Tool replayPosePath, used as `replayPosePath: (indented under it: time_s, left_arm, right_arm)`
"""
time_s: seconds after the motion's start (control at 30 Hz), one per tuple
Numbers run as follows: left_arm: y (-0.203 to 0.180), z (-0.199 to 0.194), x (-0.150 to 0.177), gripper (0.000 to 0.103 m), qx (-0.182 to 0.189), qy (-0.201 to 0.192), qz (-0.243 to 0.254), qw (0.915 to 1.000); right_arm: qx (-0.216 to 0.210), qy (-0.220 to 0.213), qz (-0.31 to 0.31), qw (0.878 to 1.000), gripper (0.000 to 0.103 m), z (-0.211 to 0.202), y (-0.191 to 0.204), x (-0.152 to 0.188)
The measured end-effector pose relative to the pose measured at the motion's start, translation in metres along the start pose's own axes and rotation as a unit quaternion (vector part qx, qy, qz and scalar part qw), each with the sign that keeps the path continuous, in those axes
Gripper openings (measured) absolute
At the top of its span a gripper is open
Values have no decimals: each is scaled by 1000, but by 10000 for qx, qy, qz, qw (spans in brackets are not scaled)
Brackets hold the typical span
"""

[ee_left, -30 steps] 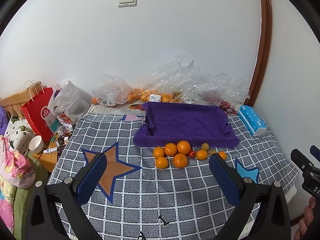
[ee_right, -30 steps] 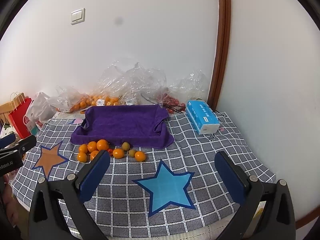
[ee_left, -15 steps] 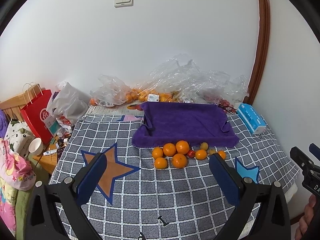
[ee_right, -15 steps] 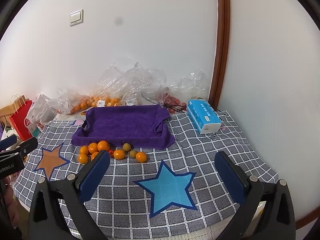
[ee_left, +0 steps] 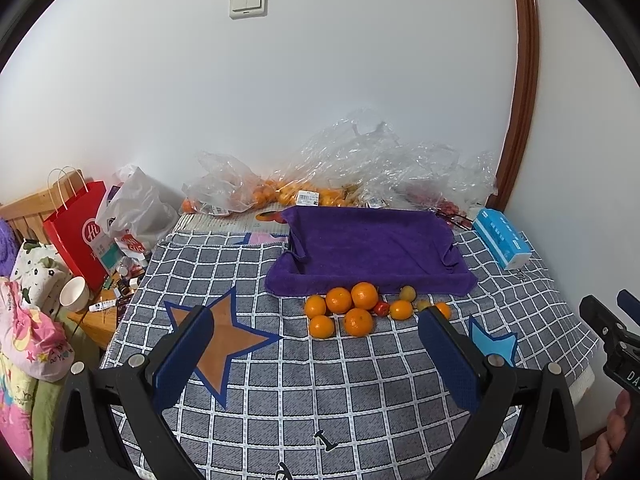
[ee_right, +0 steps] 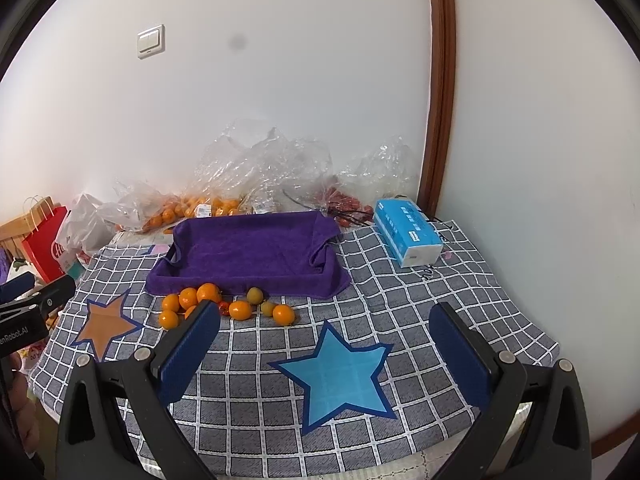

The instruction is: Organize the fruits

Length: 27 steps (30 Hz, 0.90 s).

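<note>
- So, both grippers were held above the near edge of the checked tablecloth (ee_left: 360,400), well short of the fruit.
- Left gripper (ee_left: 316,344) was seen spread wide, nothing held between its blue pads (ee_left: 184,348).
- Right gripper (ee_right: 328,344) was likewise released, jaws far apart and nothing gripped.
- A cluster of oranges (ee_left: 344,308) was found lying loose on the cloth, just in front of the purple towel tray (ee_left: 372,248), some touching each other.
- One small red fruit (ee_left: 382,309) was tucked among them, and two yellowish-green fruits (ee_right: 254,295) were spotted on the right side of the bunch.
- The purple towel tray's inside was seen with no fruit in it, its front edge draped down right by the oranges.
- Crumpled clear plastic bags (ee_right: 260,168) with more oranges were piled against the wall behind the tray.
- A blue tissue pack (ee_right: 408,236) was parked to the right of the tray, apart from it.
- An orange star (ee_left: 224,332) and a blue star (ee_right: 336,372) were printed on the cloth nearer the grippers.
- A red paper bag (ee_left: 76,232) and a white bowl (ee_left: 74,294) were seen off the left side of the bed, clutter around them too small to make out.
</note>
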State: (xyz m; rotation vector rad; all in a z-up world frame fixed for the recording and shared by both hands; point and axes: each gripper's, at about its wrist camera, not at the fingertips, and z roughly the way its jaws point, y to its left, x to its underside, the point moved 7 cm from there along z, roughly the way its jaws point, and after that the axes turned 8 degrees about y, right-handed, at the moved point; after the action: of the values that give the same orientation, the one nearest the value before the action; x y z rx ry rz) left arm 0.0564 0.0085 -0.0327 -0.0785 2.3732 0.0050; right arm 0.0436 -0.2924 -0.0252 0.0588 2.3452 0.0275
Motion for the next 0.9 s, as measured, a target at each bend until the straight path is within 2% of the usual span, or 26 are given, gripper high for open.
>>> replayPosePath:
  time_s: [0.53,0.9]
  left_arm:
    - [-2,-6,-1,103,42,-15,-62,10000]
    - [1,-5,-6,103,59,-121,-149,9998]
  right_arm:
    - [-70,-144,216,9996,102,-11,-10,-1]
    - [-117,28,55,9999,102,-2,-1,-4]
